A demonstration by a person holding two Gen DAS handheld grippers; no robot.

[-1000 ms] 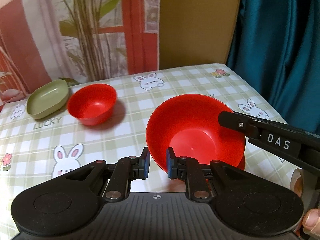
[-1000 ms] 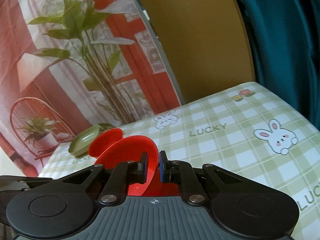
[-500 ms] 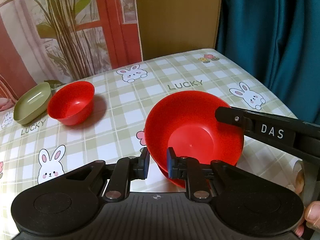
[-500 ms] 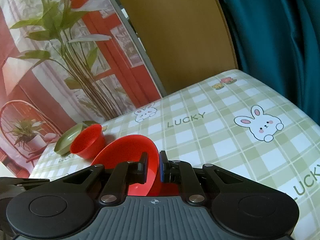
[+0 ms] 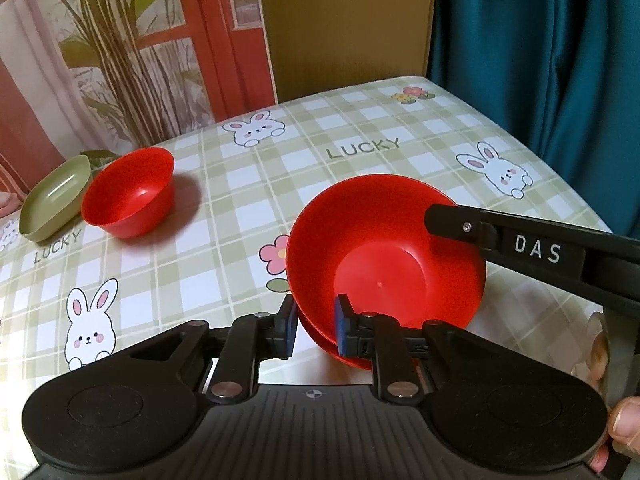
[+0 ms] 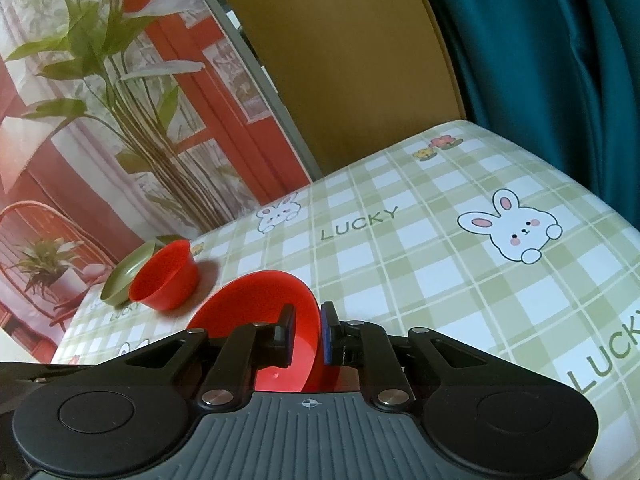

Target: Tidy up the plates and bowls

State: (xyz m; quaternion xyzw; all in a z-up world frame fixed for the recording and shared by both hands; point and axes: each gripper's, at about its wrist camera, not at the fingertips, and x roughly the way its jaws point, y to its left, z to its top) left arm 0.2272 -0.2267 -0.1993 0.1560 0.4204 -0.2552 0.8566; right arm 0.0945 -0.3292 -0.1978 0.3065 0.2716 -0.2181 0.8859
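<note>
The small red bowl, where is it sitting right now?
In the left wrist view the small red bowl sits far left on the checked tablecloth, right beside the green dish, well away from the big red bowl.

Bare bench [image 5: 360, 128] lies open beyond the large red bowl [image 5: 384, 252]; small red bowl [image 5: 130, 194] and green dish [image 5: 54, 198] crowd the far-left corner.

Both bowls are bright red, the big bowl [image 5: 384, 256] in my black left claw [image 5: 316, 322] and the small bowl [image 5: 130, 194] further back. Olive green dish [image 5: 54, 200] beside it. Counter [image 5: 360, 128] cloth is green and white plaid with white bunnies, teal curtain [image 5: 552, 52] behind
</note>
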